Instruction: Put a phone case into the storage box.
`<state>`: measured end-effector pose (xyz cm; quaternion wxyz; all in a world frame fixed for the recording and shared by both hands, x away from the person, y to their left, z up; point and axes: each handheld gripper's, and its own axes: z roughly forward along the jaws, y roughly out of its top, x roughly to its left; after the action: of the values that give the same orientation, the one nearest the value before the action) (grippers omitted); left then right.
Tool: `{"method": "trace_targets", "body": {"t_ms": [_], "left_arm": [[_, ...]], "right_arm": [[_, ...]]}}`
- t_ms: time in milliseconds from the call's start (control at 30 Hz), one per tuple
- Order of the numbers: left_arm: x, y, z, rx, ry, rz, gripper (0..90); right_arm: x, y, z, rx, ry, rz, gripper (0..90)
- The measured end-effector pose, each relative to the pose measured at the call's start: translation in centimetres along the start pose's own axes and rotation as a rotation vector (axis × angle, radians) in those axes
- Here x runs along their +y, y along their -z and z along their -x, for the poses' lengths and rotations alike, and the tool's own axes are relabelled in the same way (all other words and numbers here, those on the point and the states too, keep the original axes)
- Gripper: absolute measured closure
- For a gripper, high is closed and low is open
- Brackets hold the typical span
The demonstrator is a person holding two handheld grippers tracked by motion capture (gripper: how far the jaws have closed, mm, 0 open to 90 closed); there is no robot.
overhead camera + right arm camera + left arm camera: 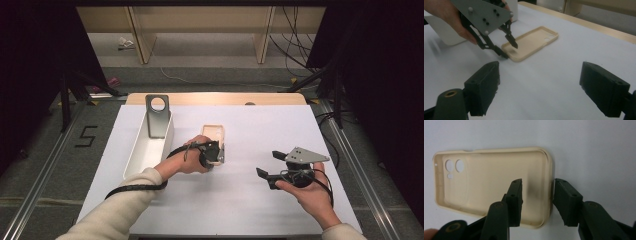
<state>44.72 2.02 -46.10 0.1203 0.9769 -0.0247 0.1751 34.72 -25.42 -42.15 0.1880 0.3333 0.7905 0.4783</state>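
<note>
Cream-coloured plastic phone case (491,185), lying hollow side up on the white table sheet (240,200), has its near end wall straddled by the left gripper (537,200), jaws not yet pinching, so the grasp seems under way and next needs closing firmly; the right gripper (539,87) waits spread apart
</note>
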Motion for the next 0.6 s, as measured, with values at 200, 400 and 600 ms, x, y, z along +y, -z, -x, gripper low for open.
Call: {"method": "trace_targets", "body": {"t_ms": [200,400,600], "left_arm": [[0.12,0.02,0.09,-0.014,-0.033,-0.008,64.7],[0.1,0.0,0.09,-0.043,-0.027,-0.01,69.3],[0.23,-0.03,-0.03,-0.059,-0.036,-0.018,72.0]], "right_arm": [[0.0,0.0,-0.01,0.0,0.0,0.0,17.4],[0.0,-0.02,-0.01,0.001,0.001,0.001,17.4],[0.0,-0.02,-0.02,0.002,0.0,0.0,17.3]]}}
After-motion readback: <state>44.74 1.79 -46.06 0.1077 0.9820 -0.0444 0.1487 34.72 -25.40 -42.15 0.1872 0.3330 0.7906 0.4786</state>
